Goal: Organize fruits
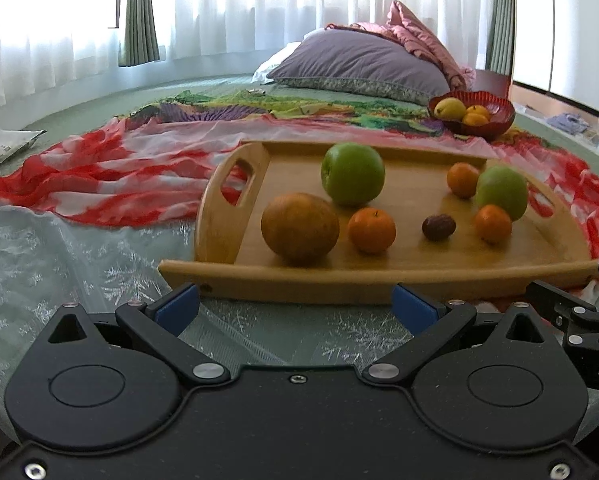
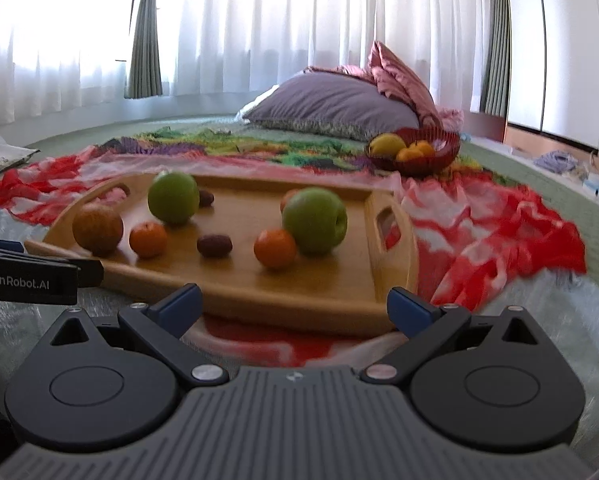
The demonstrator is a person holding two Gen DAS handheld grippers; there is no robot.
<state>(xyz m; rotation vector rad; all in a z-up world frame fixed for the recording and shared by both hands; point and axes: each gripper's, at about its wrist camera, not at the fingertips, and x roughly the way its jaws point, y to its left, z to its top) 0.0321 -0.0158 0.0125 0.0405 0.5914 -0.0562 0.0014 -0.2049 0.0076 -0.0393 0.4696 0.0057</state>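
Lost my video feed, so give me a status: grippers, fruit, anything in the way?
Left gripper open, empty. Right gripper open, empty. Fruit loose on wooden tray; red bowl beyond holds some. Path clear.

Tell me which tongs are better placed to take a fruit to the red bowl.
Probably the right tongs: open, facing the tray's bowl-side end, near a green apple. The red bowl lies right of the tray.
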